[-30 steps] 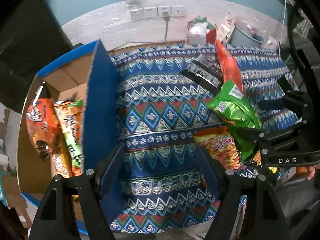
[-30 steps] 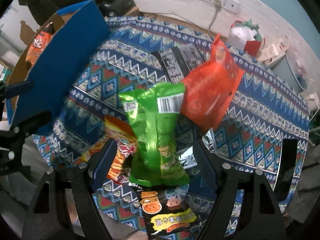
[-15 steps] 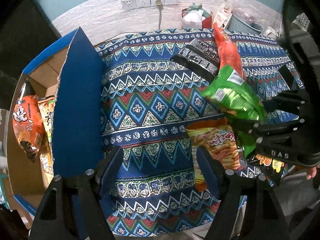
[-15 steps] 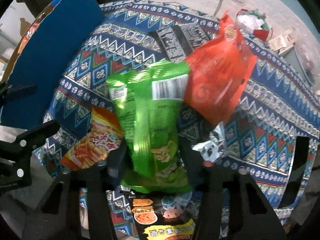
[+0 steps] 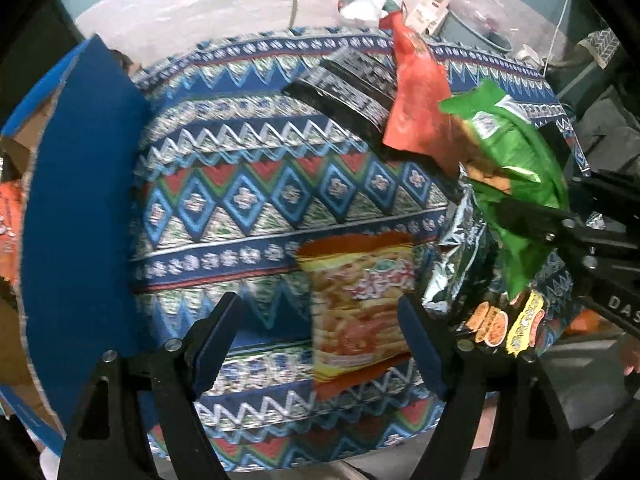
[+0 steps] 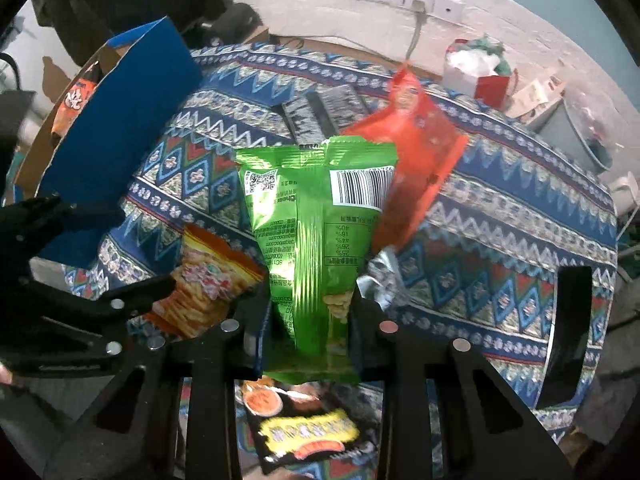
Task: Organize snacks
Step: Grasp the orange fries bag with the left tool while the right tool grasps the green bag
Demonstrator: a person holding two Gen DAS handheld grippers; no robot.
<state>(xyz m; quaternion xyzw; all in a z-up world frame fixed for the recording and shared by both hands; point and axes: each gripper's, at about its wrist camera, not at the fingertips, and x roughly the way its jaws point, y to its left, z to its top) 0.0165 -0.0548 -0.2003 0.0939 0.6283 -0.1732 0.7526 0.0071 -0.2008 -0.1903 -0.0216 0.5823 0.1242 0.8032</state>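
My right gripper [image 6: 310, 308] is shut on the lower end of a green snack bag [image 6: 316, 220], which stands upright above the patterned tablecloth [image 6: 500, 208]. From the left wrist view the green bag [image 5: 508, 152] hangs at the right in that gripper [image 5: 560, 232]. My left gripper [image 5: 318, 304] points down over an orange-yellow snack bag [image 5: 356, 292]. Its jaws are opening. The bag lies flat between the fingers, nearer the right one, with no pad pressing on it. A red bag [image 6: 412, 152] and a black printed bag [image 6: 320, 108] lie further back.
A cardboard box with a tall blue flap [image 5: 80, 200] stands at the left edge with snack bags inside. A black-and-yellow bag [image 6: 308, 428] and a crumpled silver bag [image 6: 380, 276] lie under the green one. Wall sockets, a bin and clutter sit behind the table.
The right gripper's fingers closed on the green bag and raised it off the pile. The left gripper moved right and down, from beside the box to over the orange-yellow bag.
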